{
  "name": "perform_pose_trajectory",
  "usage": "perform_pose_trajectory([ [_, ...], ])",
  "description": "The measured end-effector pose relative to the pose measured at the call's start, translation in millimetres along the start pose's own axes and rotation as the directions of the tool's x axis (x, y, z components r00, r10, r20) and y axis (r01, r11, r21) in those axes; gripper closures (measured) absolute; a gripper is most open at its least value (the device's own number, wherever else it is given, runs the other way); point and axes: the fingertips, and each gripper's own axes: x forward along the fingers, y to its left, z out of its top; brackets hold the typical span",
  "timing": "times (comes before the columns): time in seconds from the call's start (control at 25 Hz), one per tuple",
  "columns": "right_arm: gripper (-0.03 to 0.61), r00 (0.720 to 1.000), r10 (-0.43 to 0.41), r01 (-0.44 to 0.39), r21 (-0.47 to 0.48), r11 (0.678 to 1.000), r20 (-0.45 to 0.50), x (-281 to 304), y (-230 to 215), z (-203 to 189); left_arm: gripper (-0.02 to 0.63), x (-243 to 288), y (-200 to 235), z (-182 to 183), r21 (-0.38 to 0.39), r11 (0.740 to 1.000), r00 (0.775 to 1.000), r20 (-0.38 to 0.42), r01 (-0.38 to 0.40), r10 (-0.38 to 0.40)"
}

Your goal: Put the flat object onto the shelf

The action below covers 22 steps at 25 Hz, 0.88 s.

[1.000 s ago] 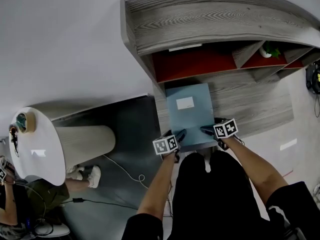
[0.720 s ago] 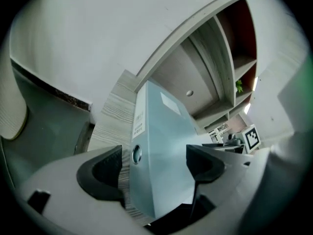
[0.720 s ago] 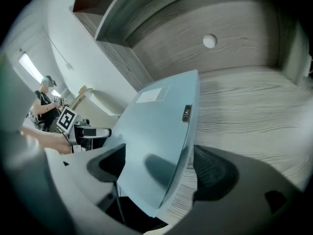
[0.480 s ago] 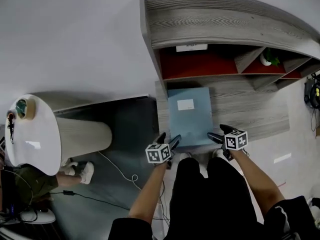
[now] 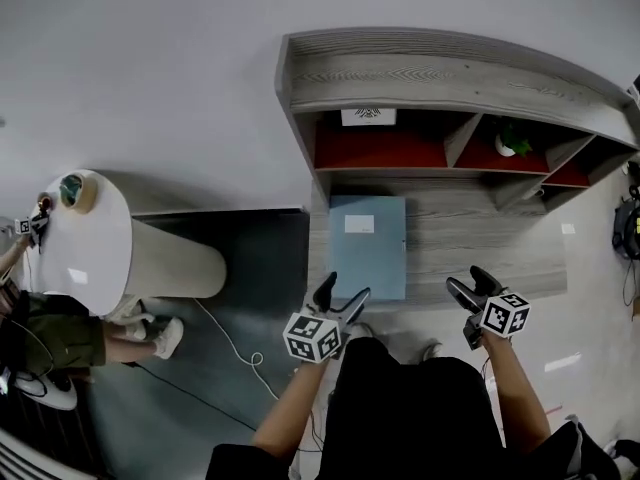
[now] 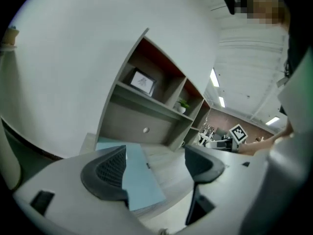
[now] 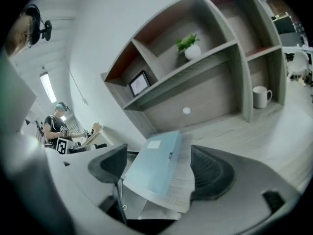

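1. The folder [image 5: 367,246] lies flat on the shelf's [image 5: 440,66] wide lower ledge [image 5: 490,236], toward its left end, under the red-backed cubby [image 5: 380,150].
2. Its long axis runs straight away from the person. The labelled end points to the shelf's back, and the short near edge faces both grippers, close to the ledge's front lip.
3. The left gripper [image 5: 342,296] is the nearer one, just off the folder's near-left corner but not touching it. Its jaws stand wide apart with nothing between them, and in the left gripper view the folder shows beyond the left jaw.
4. The right gripper [image 5: 472,286] sits out to the right of the near edge, clear of the folder. Its jaws are spread and empty too, and the right gripper view frames the folder past them.
5. Both forearms reach forward from the body, with the jaws aimed at the shelf.
6. The folder looks placed. Any nudge deeper would be a push on the near edge along the long axis, and the left gripper is best set for that.
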Motion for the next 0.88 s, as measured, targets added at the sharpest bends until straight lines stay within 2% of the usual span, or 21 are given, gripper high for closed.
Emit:
perform_pose_trajectory([
  [0.16,0.215,0.998,0.014,-0.009,-0.082,0.997,0.064,-64,-7,36,0.263,-4,-71,19,0.031,0.999,0.998,0.069,0.010,-0.012],
  [0.2,0.228,0.996,0.024,-0.015,-0.106,0.994,0.082,-79,-8,46,0.328,-3,-87,17,0.032,0.999,0.997,0.075,0.004,-0.006],
  [0.24,0.242,0.994,0.036,-0.023,-0.129,0.991,0.100,-95,-10,55,0.432,-1,-102,15,0.029,1.000,0.997,0.080,-0.005,0.003],
  [0.28,0.254,0.992,0.050,-0.033,-0.149,0.988,0.117,-111,-12,64,0.498,2,-118,12,0.024,1.000,0.996,0.085,-0.013,0.011],
  [0.36,0.289,0.985,0.082,-0.054,-0.175,0.983,0.153,-143,-17,75,0.501,8,-149,6,0.014,1.000,0.994,0.105,-0.024,0.022],
  [0.48,0.330,0.974,0.132,-0.096,-0.192,0.977,0.184,-188,-32,77,0.549,15,-193,2,0.029,0.998,0.988,0.148,-0.051,0.046],
  [0.56,0.403,0.971,0.153,-0.111,-0.221,0.969,0.182,-212,-49,70,0.569,19,-220,-2,0.065,0.995,0.984,0.166,-0.082,0.070],
  [0.68,0.461,0.976,0.134,-0.081,-0.285,0.955,0.172,-242,-75,57,0.569,28,-253,-12,0.119,0.983,0.979,0.166,-0.142,0.121],
  [0.76,0.561,0.976,0.109,-0.045,-0.314,0.948,0.190,-264,-89,53,0.569,34,-274,-20,0.110,0.982,0.975,0.179,-0.154,0.133],
  [0.88,0.578,0.973,0.064,0.011,-0.321,0.947,0.221,-284,-107,54,0.571,38,-294,-24,0.096,0.980,0.967,0.203,-0.175,0.152],
])
